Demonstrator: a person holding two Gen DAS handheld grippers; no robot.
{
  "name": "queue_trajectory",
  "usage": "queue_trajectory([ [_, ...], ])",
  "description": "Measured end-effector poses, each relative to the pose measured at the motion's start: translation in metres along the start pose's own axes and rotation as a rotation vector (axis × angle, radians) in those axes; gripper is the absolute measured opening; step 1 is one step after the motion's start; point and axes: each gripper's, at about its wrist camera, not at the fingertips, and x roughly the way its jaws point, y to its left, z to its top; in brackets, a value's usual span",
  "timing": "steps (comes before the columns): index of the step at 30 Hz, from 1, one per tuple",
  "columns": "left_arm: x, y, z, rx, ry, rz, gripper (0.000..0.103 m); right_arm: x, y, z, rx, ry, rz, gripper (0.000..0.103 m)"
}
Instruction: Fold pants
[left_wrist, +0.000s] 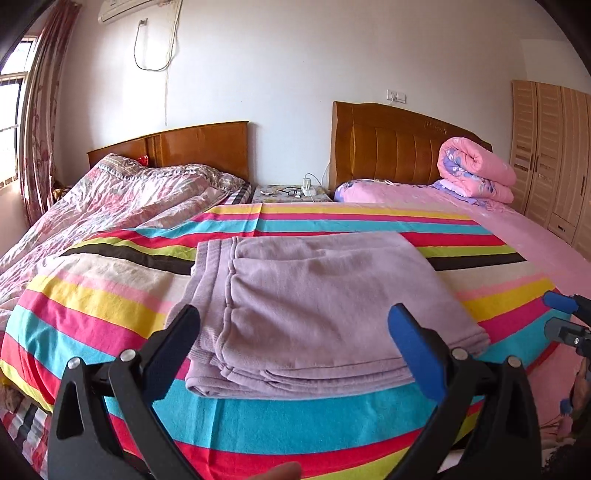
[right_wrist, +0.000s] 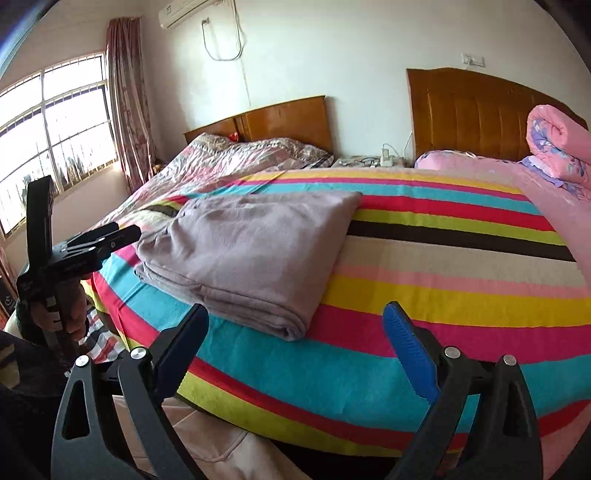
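Note:
The lilac pants lie folded into a thick rectangle on the striped blanket, close to the bed's near edge. My left gripper hovers just before the pants' near edge, open, its fingers wide apart and holding nothing. In the right wrist view the pants sit to the upper left, while my right gripper is open over the blanket, off the pants' near right corner. The left gripper shows side-on at the pants' left end, and the right gripper shows at the far right edge.
A rolled pink quilt lies by the right headboard. A nightstand with a charger stands between the two beds. A floral quilt covers the left bed. A wardrobe is at the right, a window at the left.

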Motion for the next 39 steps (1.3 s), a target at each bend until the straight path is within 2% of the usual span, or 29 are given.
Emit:
queue_trajectory([
  [4, -0.019, -0.012, 0.011, -0.032, -0.074, 0.042, 0.102, -0.018, 0.011, 0.012, -0.031, -0.102, -0.023, 0.092],
  [7, -0.023, -0.019, 0.010, -0.031, -0.065, 0.077, 0.102, -0.018, 0.019, 0.015, -0.033, -0.137, -0.024, 0.092],
  [10, -0.019, -0.019, 0.003, -0.060, -0.021, 0.105, 0.102, -0.015, 0.026, 0.010, -0.035, -0.133, -0.038, 0.092],
  [14, -0.015, -0.017, -0.008, -0.083, 0.017, 0.104, 0.102, -0.009, 0.034, 0.003, -0.058, -0.115, -0.061, 0.092],
  [22, -0.012, -0.022, -0.011, -0.052, 0.018, 0.113, 0.102, -0.005, 0.035, 0.001, -0.072, -0.107, -0.077, 0.092],
  [39, -0.009, -0.022, -0.015, -0.054, 0.037, 0.115, 0.102, -0.002, 0.036, -0.002, -0.070, -0.088, -0.067, 0.092],
])
